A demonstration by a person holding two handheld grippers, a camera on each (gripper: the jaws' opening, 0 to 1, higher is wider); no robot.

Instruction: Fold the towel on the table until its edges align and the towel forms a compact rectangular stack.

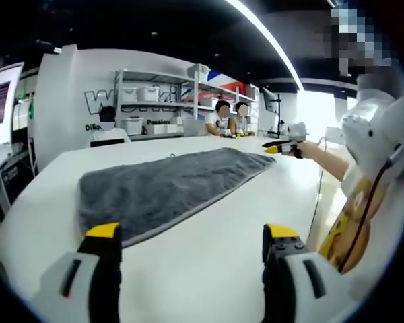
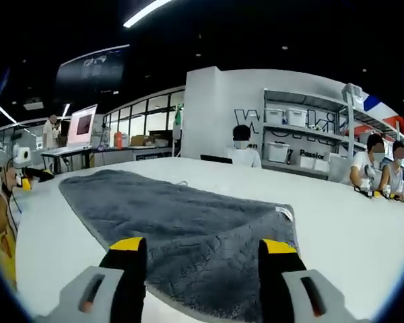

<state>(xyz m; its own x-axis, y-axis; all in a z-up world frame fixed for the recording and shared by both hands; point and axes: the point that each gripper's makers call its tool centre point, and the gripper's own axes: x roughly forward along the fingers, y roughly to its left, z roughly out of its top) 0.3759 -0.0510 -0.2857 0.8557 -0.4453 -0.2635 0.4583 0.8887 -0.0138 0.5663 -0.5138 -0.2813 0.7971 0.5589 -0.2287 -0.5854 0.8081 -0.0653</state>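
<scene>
While the grey towel point(image 1: 165, 188) lies flat and unfolded, one layer, along the white tabletop point(image 1: 209, 269), neither claw holds anything. Left claw point(image 1: 192, 242) has jaws apart, hovering at one short end, near the towel's corner. Right claw point(image 2: 205, 254) also has jaws apart, above the opposite short end, where a small white tag point(image 2: 284, 212) sits at the hem. In the left gripper view the right claw point(image 1: 281, 147) shows at the far end of the towel.

Step looks like the first grasp, fold not begun. To do it well: each claw should take a corner at the hem, pinching towel only and not scraping the tabletop. Lift both ends evenly, bring one end onto the other, and match the edges before letting go. Thick pile will likely sag, so keep it taut.
</scene>
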